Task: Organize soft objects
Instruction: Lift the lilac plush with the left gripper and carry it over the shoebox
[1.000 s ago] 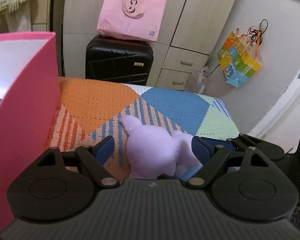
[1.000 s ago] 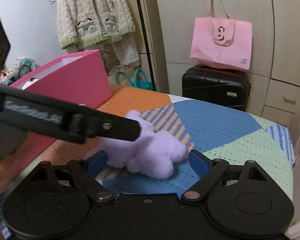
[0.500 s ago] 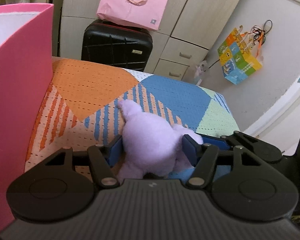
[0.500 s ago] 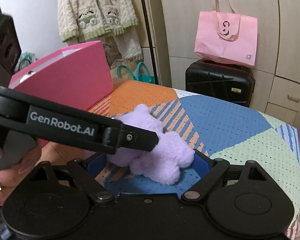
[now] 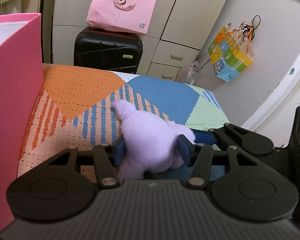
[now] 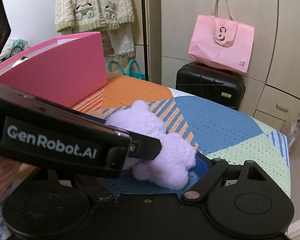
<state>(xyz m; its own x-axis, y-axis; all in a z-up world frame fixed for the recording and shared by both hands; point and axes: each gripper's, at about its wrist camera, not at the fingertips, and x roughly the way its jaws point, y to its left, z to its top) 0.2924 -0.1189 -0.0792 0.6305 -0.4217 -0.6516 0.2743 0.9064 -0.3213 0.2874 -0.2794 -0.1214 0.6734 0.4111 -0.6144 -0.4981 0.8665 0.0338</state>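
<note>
A lilac plush toy (image 5: pixel 148 140) lies on the patterned cloth (image 5: pixel 86 92). My left gripper (image 5: pixel 152 150) is shut on the plush toy, its blue pads pressing both sides. In the right wrist view the plush toy (image 6: pixel 166 156) sits between the right gripper's (image 6: pixel 150 160) fingers, with the left gripper's black body (image 6: pixel 56 140) crossing in front. The right blue pad (image 6: pixel 202 164) touches the plush; the left finger is hidden. A pink box (image 6: pixel 54 76) stands at the left, also seen in the left wrist view (image 5: pixel 12 92).
A black suitcase (image 5: pixel 108 52) with a pink tote bag (image 5: pixel 122 6) on it stands beyond the cloth's far edge. Cupboards and drawers (image 5: pixel 170 60) are behind. A colourful bag (image 5: pixel 230 60) hangs on the right wall. A cream cardigan (image 6: pixel 94 6) hangs at the back.
My left gripper has closed onto the plush toy. The right gripper has moved closer, so the plush now sits between its fingers.
</note>
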